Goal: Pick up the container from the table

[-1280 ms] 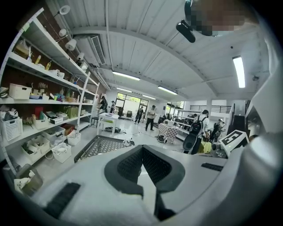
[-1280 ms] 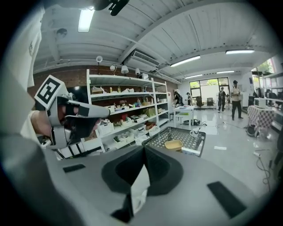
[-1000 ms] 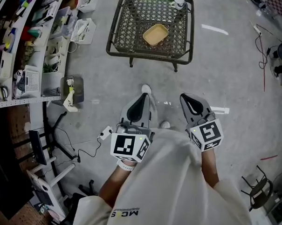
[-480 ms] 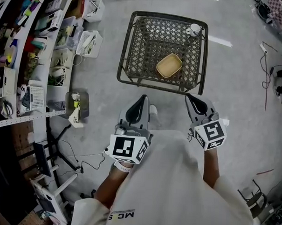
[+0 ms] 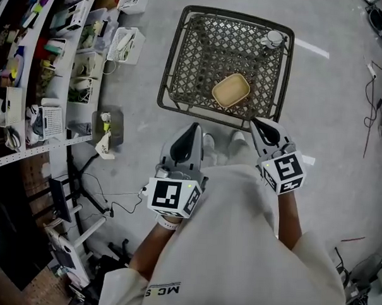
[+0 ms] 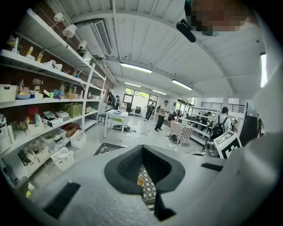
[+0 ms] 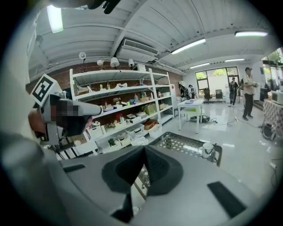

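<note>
Stocked shelves line the left side of a workshop's grey floor, where a black lattice table stands in front of a person in a pale top. The left gripper and right gripper both have their jaws pressed together on nothing. They point toward the table from its near side, the right one by the near right corner. The tan container sits on the table close to the near edge, toward the right, untouched. A white cup stands at the far right corner.
</note>
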`<state>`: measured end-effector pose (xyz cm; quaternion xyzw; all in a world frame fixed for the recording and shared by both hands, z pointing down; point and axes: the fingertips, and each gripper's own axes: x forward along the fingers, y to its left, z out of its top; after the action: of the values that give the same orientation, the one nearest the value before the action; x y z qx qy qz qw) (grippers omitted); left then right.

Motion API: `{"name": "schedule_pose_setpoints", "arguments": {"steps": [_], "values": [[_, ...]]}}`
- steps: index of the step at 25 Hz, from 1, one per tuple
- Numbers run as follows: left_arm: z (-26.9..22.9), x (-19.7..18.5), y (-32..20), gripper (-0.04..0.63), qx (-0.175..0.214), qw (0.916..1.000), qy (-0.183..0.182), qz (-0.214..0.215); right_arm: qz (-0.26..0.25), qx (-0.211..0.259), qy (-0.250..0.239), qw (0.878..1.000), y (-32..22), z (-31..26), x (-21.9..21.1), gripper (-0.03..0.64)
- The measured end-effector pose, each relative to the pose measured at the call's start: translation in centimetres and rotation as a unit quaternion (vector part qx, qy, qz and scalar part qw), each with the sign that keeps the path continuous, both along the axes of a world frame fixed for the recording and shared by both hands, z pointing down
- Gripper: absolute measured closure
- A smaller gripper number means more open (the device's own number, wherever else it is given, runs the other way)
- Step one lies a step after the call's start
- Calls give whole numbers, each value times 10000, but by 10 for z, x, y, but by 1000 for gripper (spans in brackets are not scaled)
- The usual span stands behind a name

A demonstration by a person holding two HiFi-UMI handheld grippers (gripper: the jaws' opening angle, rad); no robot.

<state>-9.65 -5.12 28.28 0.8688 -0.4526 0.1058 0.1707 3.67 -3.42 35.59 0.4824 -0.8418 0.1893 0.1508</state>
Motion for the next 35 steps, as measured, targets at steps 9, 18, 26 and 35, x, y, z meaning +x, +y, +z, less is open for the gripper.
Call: {"name": "schedule_pose_setpoints", "arguments": {"steps": [9,18,26,35], "values": [[-8,50,-12,583,241,9993,15,-271,-212,-218,21,9995,-25,29,40,598],[3,54,-15,582,165,9975,-79,-689,-276,-421,-20,9987,-62,60,44,525],[24,64,-18,583,-78,9974,-142,-706,-414,-584,71,9974,-80,100,33,515],[78,75,-34,583,-531,9948,-202,-846,-206,-727,201,9969,-110,158,41,468]]}}
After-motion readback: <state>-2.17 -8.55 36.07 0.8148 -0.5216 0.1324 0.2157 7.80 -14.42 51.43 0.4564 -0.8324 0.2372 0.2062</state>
